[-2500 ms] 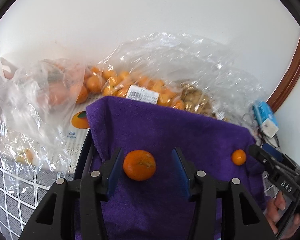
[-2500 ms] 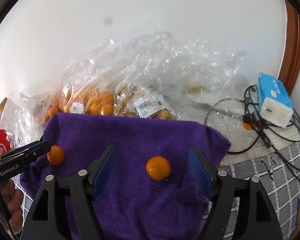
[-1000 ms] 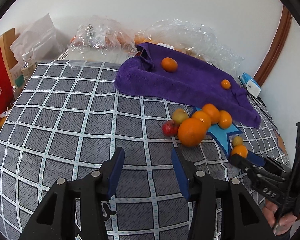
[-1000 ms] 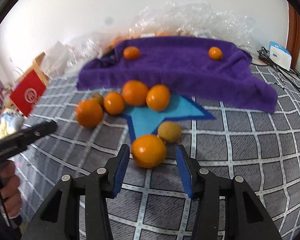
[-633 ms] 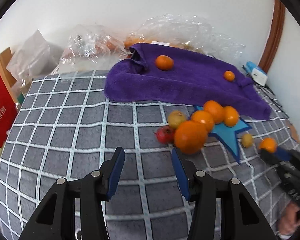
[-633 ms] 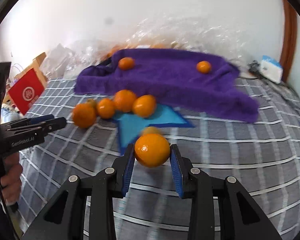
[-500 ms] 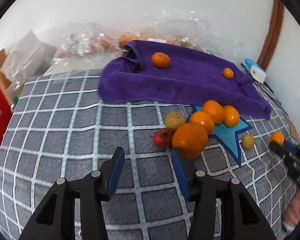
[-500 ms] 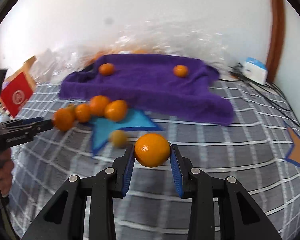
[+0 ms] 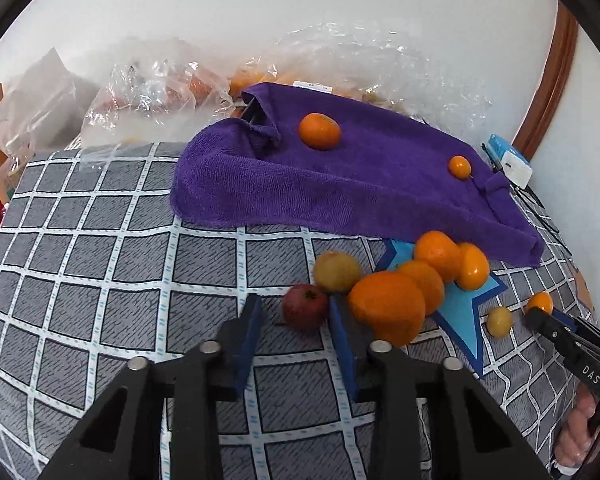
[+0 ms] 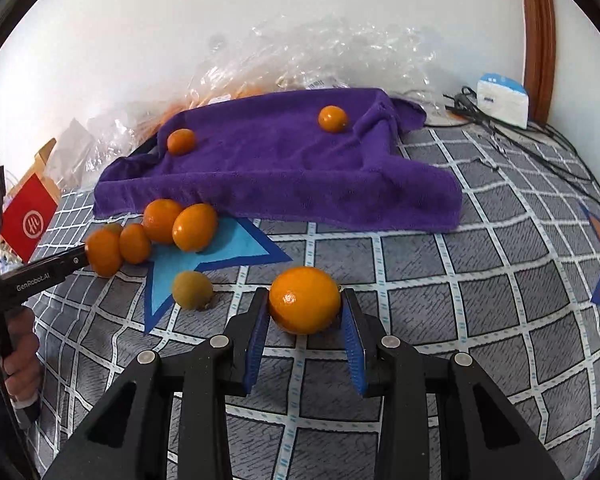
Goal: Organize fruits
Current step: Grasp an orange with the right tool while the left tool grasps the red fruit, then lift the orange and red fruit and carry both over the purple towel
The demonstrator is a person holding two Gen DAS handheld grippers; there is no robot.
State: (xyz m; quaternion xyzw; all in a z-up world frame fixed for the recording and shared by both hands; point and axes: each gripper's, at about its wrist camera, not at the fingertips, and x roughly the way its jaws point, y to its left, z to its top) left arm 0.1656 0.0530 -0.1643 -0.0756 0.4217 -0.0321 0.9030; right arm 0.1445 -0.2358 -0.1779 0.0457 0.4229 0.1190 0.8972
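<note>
Early stage; two oranges [image 10: 331, 119] on purple towel [image 10: 284, 168] at 12 o'clock; right gripper [image 10: 305, 312] clamps orange [image 10: 304, 300]; left gripper [image 9: 296, 320] wide around red fruit [image 9: 305, 306]; pile [image 9: 416, 280] at 2 o'clock unsorted.

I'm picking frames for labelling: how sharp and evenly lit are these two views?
Left wrist view: sharp, soft even light, grid cloth lines bowed by fisheye, plastic bags glinting. Right wrist view: equally sharp; held orange shows a small highlight, wall bright, corners vignetted black.

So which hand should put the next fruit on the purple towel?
Probably the right gripper: its jaws already clamp an orange. The left gripper is open around the red fruit, nothing held.
</note>
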